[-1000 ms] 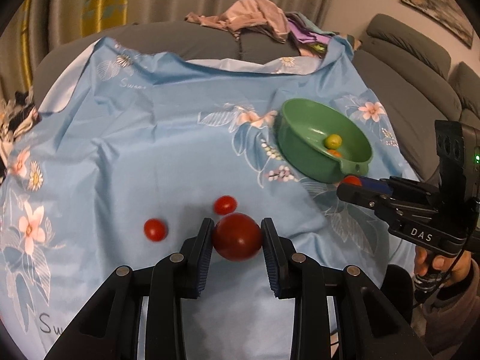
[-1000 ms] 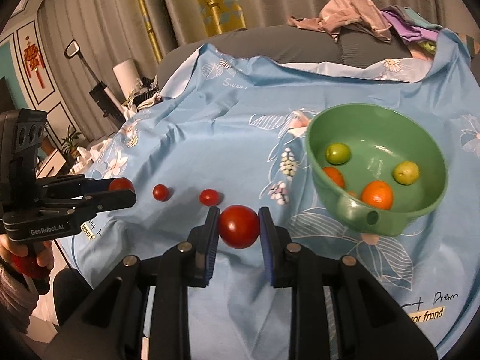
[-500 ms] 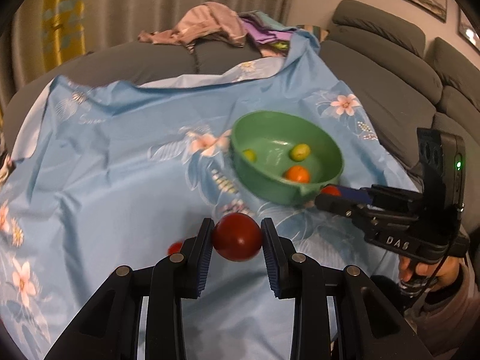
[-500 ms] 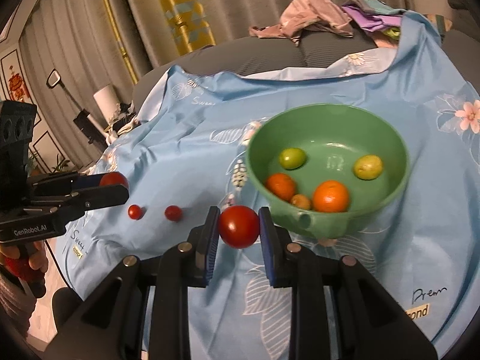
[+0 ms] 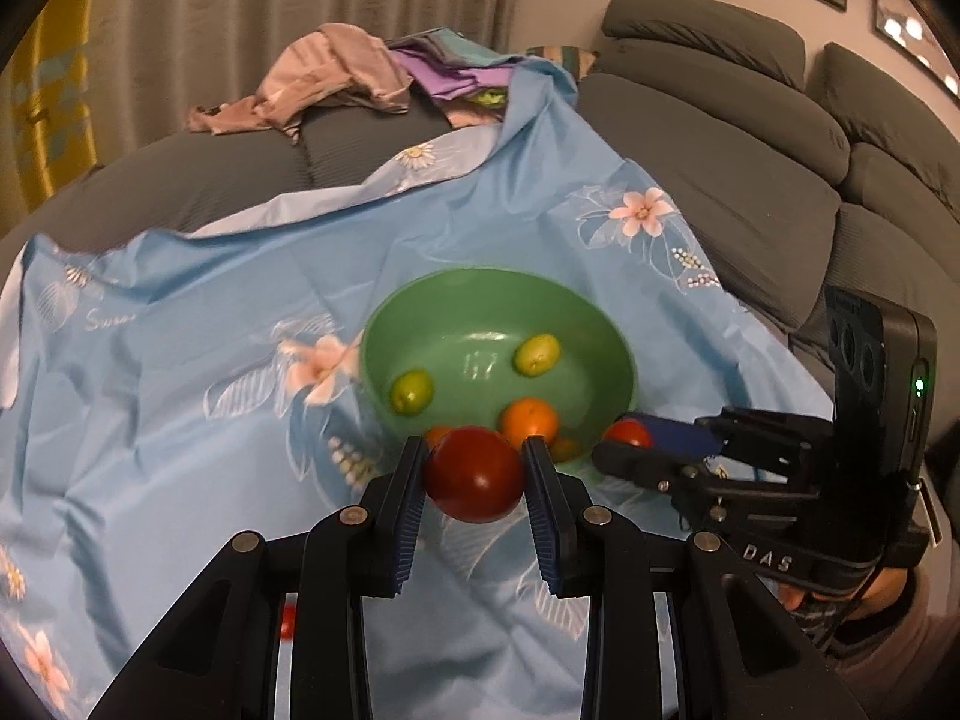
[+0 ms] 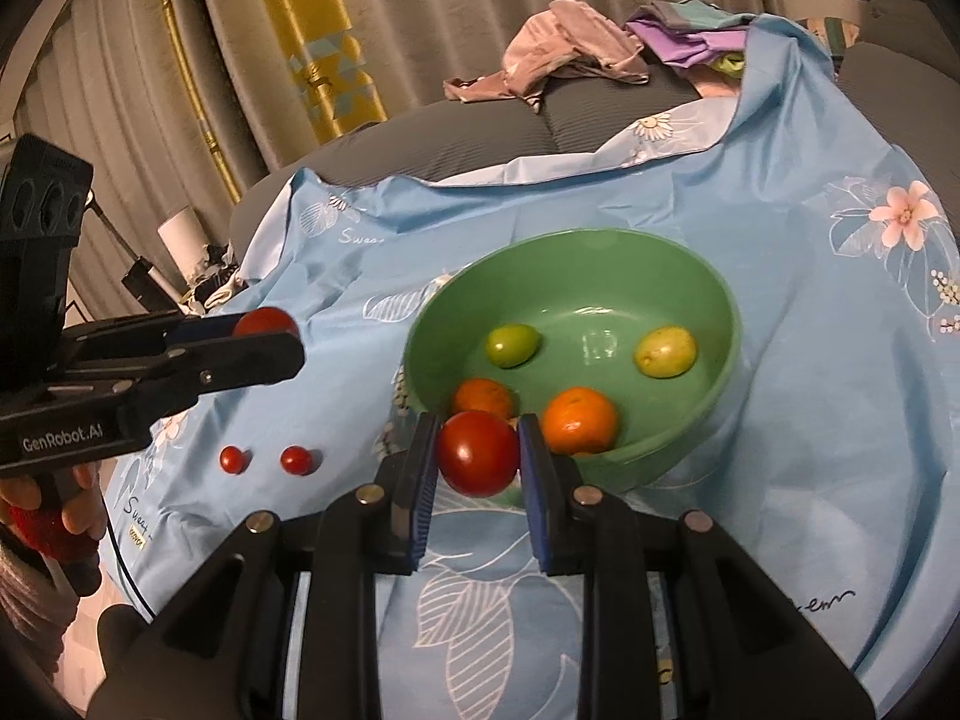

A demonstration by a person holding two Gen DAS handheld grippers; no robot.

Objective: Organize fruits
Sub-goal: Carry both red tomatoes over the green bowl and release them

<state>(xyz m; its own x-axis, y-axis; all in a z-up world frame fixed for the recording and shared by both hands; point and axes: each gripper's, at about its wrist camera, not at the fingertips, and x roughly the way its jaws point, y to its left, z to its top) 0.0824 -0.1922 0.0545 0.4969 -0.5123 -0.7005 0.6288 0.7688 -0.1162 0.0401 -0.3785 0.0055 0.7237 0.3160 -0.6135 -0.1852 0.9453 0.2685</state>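
Both tongs are clamped on tomatoes. The left gripper [image 5: 474, 474] pinches a red tomato [image 5: 474, 474] across its middle, and the right gripper [image 6: 477, 453] does the same with its own tomato [image 6: 477, 453]. Just ahead of both sets of tips stands the green bowl [image 6: 729, 324], with two oranges and two green fruits already inside.

I judge the tomatoes light, smooth and easily bruised: the skin is glossy and may slip, so the widest part is the place to hold, with gentle pressure, and they are best let go low over the bowl rather than dropped.

The right view alone shows two cherry tomatoes [image 6: 297, 459] on the blue cloth [image 6: 810, 360], off to the left of its tips. The left view catches only one red speck [image 5: 288, 621] of them, beneath its own fingers, but shows the sofa [image 5: 750, 138] beyond the bowl
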